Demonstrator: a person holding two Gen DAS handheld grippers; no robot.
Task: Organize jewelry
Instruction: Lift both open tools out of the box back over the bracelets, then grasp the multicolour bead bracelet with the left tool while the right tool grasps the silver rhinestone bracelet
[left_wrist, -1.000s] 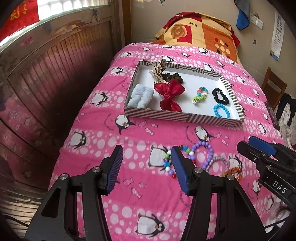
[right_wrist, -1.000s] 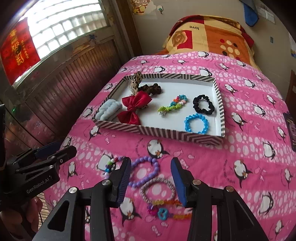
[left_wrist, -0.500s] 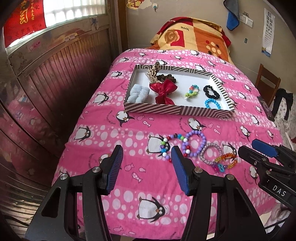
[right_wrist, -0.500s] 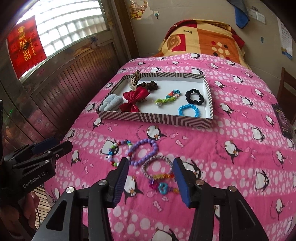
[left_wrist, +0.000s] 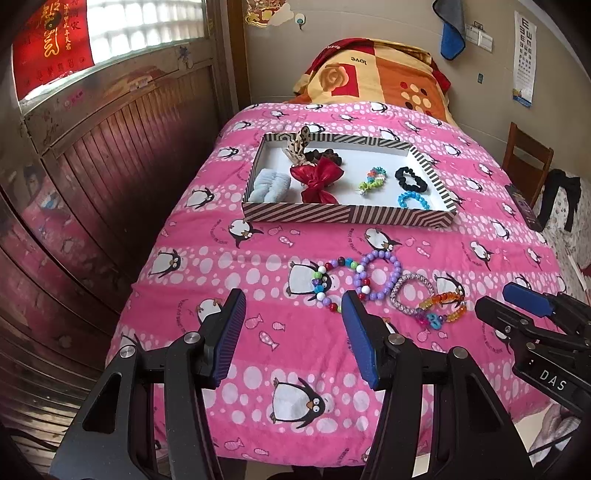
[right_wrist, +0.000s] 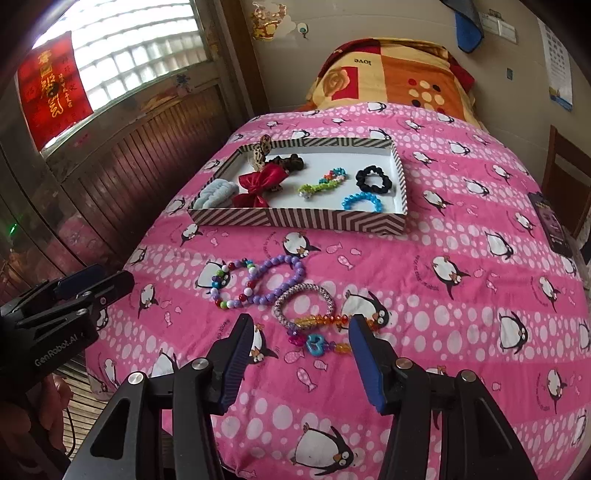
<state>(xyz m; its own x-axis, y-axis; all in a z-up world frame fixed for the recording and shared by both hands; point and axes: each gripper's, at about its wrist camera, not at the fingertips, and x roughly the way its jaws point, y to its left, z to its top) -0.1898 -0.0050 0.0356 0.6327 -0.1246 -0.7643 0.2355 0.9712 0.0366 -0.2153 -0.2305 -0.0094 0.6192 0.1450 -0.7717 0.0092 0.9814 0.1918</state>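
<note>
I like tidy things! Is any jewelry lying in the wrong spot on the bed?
Yes. Four bracelets lie loose on the pink blanket, outside the striped tray: a mixed-colour bead one, a purple one, a silvery one and an orange one with a blue heart. The other pieces already lie inside the tray.

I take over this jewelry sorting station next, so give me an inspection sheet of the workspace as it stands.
Surface: pink penguin bedspread, no spills seen.
Job's things: striped tray holds a red bow, a black scrunchie and a blue bracelet; a purple bead bracelet, a multicolour bead bracelet, a silver bracelet and an orange charm bracelet lie loose on the bedspread in front of it.
Clutter: dark flat object at the bed's right edge.
Grippers: left gripper open, empty; right gripper open, empty, above the orange charm bracelet.
Cables: one thin lead under the left gripper.
Surroundings: wooden wall panel, wooden chair.
</note>
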